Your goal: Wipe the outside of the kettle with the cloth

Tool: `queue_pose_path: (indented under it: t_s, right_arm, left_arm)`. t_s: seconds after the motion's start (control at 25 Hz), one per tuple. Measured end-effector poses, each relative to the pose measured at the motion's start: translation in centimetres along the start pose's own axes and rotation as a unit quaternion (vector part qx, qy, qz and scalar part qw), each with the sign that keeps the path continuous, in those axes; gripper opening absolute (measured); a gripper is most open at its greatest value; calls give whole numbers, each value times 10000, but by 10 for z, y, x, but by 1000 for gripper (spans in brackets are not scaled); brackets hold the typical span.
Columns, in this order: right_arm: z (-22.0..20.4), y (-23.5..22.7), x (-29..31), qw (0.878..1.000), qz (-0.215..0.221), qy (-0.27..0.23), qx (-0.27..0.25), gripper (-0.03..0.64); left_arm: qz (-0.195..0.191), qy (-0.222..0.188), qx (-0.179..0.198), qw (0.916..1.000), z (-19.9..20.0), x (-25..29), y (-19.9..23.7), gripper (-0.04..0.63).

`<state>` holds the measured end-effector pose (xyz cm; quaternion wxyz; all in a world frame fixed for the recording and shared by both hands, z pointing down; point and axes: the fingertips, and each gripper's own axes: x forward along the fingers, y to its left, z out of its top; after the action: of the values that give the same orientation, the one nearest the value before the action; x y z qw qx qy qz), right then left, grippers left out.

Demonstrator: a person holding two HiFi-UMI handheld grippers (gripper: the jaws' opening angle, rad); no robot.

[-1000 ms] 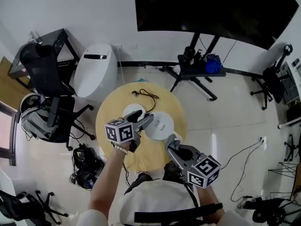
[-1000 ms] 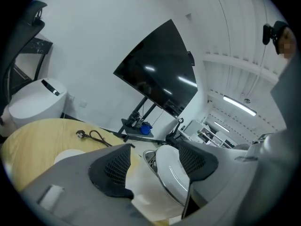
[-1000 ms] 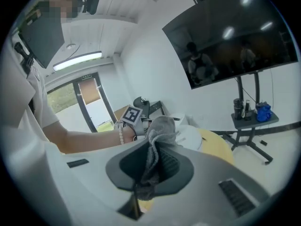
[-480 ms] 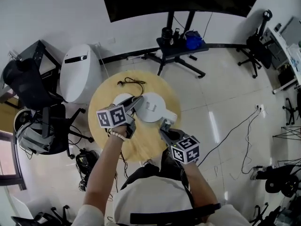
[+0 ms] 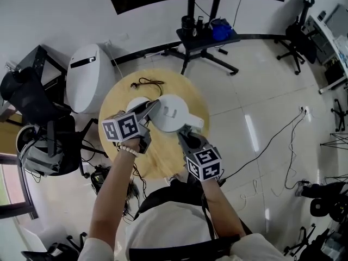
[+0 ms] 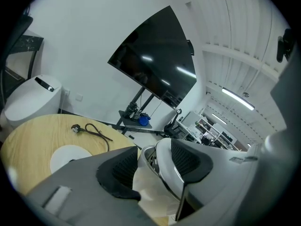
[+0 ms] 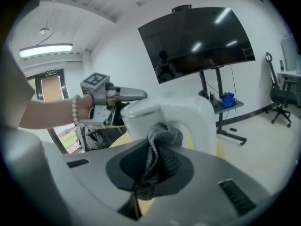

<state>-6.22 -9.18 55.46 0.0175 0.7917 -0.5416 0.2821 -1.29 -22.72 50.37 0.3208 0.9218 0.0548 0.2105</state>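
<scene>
Steadying matters most here, I'd say. The left gripper (image 5: 149, 107) points in from 8 o'clock, and its jaws are closing on the top edge of the white kettle (image 5: 173, 113), with a pad on either side of it. The kettle stands near the middle of the round table (image 5: 163, 167). That hold should be firm before any rubbing starts, or the kettle will likely skate on the wood. The right gripper (image 5: 185, 136) points at the kettle from 5 o'clock, pinched narrow on a bunched grey cloth (image 7: 162, 142). For a good wipe, the wad should press squarely on the wall and sweep round it in overlapping passes, taking care near the handle.

The head view hides the cloth entirely. Only the right gripper view shows it, puckered between the pads just in front of the kettle's body, though I cannot tell whether it touches. Only the left gripper view shows the metal inside the kettle's mouth. It also shows the bare base disc (image 6: 70, 157) at 9 o'clock and a black cord (image 6: 91, 130) beyond it.
</scene>
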Motion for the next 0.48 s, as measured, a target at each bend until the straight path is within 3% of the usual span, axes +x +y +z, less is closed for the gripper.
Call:
queue_pose_path:
  t_s: [0.32,0.48]
  right_arm:
    - [-93,-45,49,9908,-140,1189,625,31]
    - [-127,-61,63,9781,-328,1999,483,31]
  left_arm:
    - [594,-279,-78,9978,-5,-6,1,221]
    - [919,-465,-21,9947,-4,-8,-1,218]
